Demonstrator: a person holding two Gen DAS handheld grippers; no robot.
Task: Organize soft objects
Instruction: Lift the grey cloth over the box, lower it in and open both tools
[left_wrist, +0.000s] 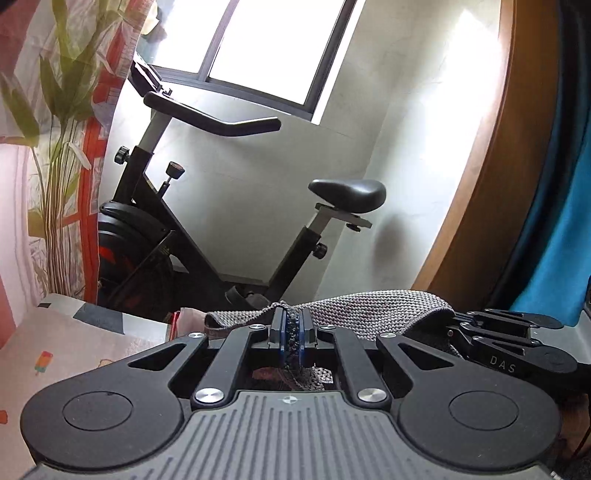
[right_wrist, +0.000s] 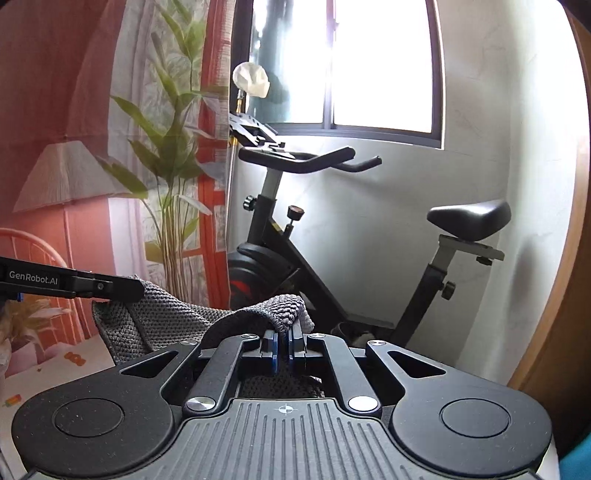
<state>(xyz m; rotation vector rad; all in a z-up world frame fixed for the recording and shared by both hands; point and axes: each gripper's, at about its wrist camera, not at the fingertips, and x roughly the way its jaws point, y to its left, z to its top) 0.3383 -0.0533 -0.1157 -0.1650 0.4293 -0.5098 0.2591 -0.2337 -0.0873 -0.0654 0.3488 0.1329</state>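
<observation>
A grey knitted cloth (left_wrist: 362, 306) stretches between my two grippers, held up in the air. My left gripper (left_wrist: 291, 325) is shut on one edge of it, the knit pinched between the blue pads. In the right wrist view the same knitted cloth (right_wrist: 170, 317) drapes over my right gripper (right_wrist: 282, 334), which is shut on a folded edge. The right gripper shows at the right of the left wrist view, as black linkage (left_wrist: 509, 332). The left gripper's arm (right_wrist: 74, 282) enters the right wrist view from the left, touching the cloth.
A black exercise bike (right_wrist: 295, 236) stands ahead against a white wall under a bright window (right_wrist: 380, 62). A curtain with plant print (left_wrist: 62, 147) hangs at left. A bed sheet with small prints (left_wrist: 66, 350) lies below left. A wooden door frame (left_wrist: 491, 184) and blue fabric (left_wrist: 561, 240) are at right.
</observation>
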